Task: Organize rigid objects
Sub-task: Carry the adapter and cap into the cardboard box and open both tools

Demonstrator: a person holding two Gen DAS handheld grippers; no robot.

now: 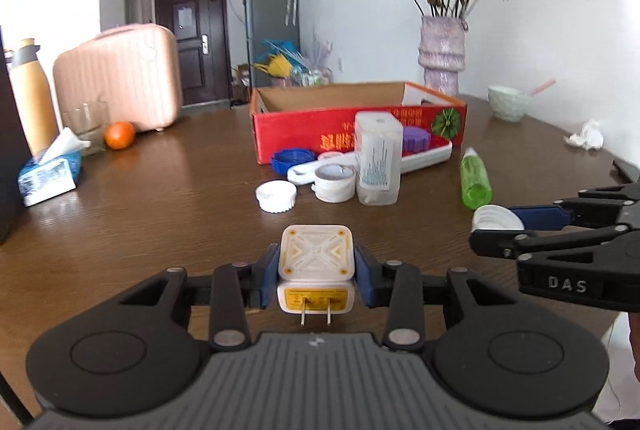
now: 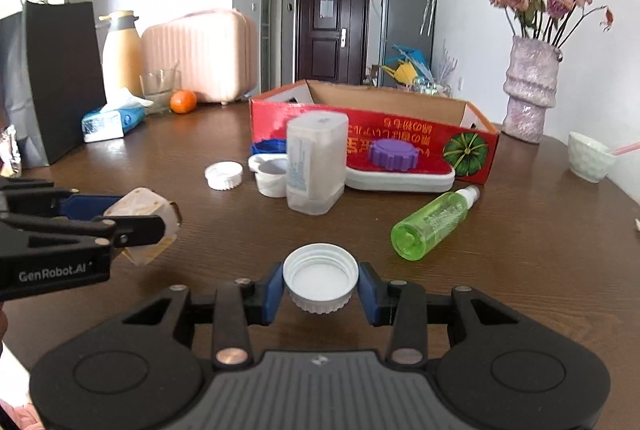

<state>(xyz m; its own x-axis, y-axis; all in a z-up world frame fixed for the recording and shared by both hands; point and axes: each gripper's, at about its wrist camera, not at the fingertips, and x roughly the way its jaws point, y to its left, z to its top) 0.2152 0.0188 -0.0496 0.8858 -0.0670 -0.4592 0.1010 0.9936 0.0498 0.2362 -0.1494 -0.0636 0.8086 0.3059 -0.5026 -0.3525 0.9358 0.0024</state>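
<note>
White plug adapter (image 1: 316,272) clamped in left claw (image 1: 316,276); white cap (image 2: 320,278) clamped in right claw (image 2: 320,284), both above desk (image 2: 520,250). Red box (image 2: 400,134) interior mostly hidden. Bottle (image 2: 434,222), jar (image 2: 316,162), lids remain outside; judged early stage.

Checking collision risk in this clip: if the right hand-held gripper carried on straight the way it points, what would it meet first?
Probably the translucent rectangular container, standing almost dead ahead of the right hand-held gripper, which holds a white cap. Bare table lies between; depth is uncertain.
</note>
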